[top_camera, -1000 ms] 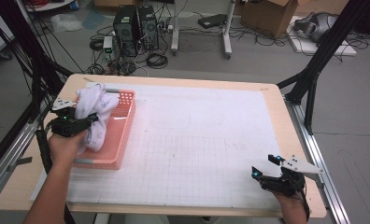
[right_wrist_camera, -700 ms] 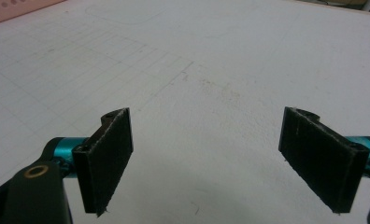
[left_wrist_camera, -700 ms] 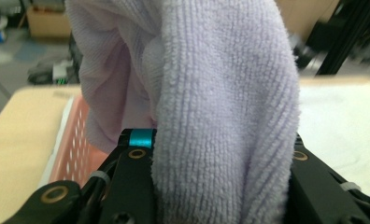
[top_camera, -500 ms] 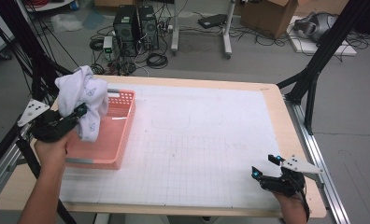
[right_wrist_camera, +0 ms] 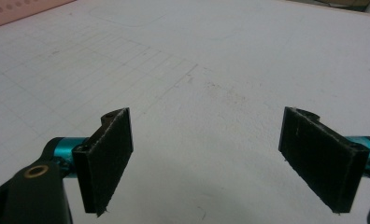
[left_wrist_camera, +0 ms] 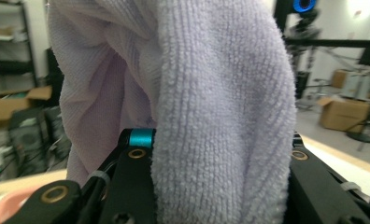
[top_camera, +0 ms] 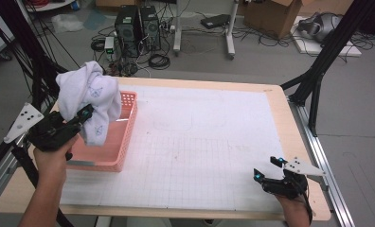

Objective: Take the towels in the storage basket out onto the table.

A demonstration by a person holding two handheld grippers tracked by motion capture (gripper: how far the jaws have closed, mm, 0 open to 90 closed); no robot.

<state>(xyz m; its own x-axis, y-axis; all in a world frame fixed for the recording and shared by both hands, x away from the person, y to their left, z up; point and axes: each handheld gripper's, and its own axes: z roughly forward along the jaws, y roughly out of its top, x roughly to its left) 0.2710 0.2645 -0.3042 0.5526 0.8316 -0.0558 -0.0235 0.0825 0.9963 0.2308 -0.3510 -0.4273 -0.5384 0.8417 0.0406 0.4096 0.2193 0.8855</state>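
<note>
Towel (top_camera: 90, 101), a pale lilac terry cloth with a faint printed pattern, hangs bunched from the left gripper (top_camera: 84, 115) in the high view, lifted above the near left end of the pink basket (top_camera: 121, 142), which sits at the left edge of the white gridded mat (top_camera: 200, 142) on the table (top_camera: 275, 94); the cloth's lower folds droop toward the basket's inside, and the person's left hand (top_camera: 53, 151) grips the tool from below. Far across the mat, near the front right corner, the right gripper (top_camera: 267, 169) rests low with its jaws spread and nothing between them, well apart from the towel and basket. From the left gripper view the towel (left_wrist_camera: 211, 107) fills the space between the two black jaws, its looped pile bulging up and over them, so the jaws are clamped on the cloth; a cardboard box (left_wrist_camera: 344, 112) stands on the floor behind. From the right gripper view the two black pads (right_wrist_camera: 109, 158) stand wide apart over bare gridded mat (right_wrist_camera: 211, 70), holding nothing, with a strip of the pink basket (right_wrist_camera: 19, 9) at the top left corner
</note>
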